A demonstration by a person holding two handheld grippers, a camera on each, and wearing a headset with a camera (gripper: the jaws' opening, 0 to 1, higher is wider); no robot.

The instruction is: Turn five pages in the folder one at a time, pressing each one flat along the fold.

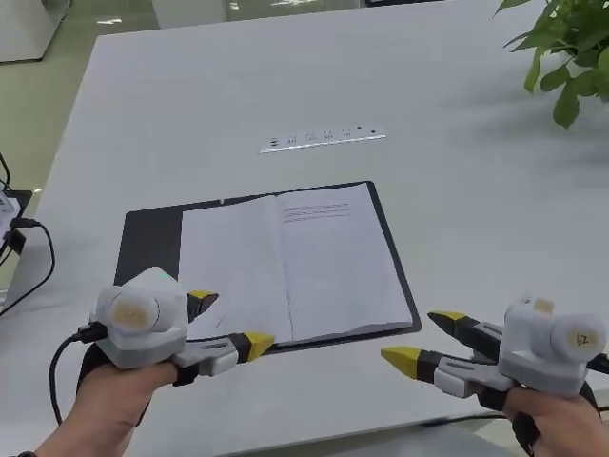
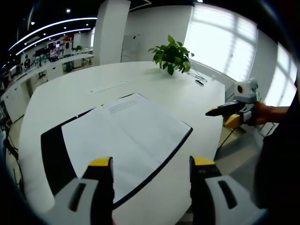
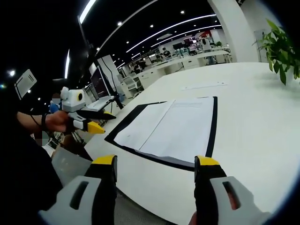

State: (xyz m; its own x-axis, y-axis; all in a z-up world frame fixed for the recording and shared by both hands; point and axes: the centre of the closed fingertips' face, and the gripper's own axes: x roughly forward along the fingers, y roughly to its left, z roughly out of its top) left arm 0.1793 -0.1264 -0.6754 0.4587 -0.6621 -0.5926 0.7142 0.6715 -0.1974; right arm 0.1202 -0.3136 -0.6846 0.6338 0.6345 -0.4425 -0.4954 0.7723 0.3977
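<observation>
In the head view, the open black folder [image 1: 148, 249] lies flat on the wide white table [image 1: 476, 190], with its plain left page [image 1: 233, 267] and its right page [image 1: 335, 259], which carries a few lines of print at the top, meeting at the fold. My left gripper [image 1: 230, 321], grey with yellow-tipped black jaws, sits in my left hand [image 1: 114, 400] at the folder's near-left corner, jaws spread with nothing between them. One tip overlaps the corner of the left page, and I cannot tell whether it touches. My right gripper [image 1: 423, 337], held in my right hand [image 1: 557, 414], hangs just off the folder's near-right corner, jaws also apart and bare. Beyond the folder a narrow white socket strip [image 1: 324, 139] is set into the table. A leafy green plant [image 1: 563, 48] shows at the far right, and a black cable [image 1: 38, 255] trails at the left edge.

In the left gripper view, my left gripper [image 2: 151, 164] points across the folder [image 2: 51, 150], its two yellow tips wide apart over the near edge. The pages [image 2: 126, 133] lie flat. The right gripper [image 2: 222, 117] shows at the right, clear of the table's edge, and the plant [image 2: 171, 56] stands at the far end.

In the right gripper view, my right gripper [image 3: 155, 161] is spread, with the folder [image 3: 213, 126] ahead of its tips and apart from them. The left gripper [image 3: 103, 121] hangs at the left, open, beside the folder's corner. The plant [image 3: 281, 51] is at the right.
</observation>
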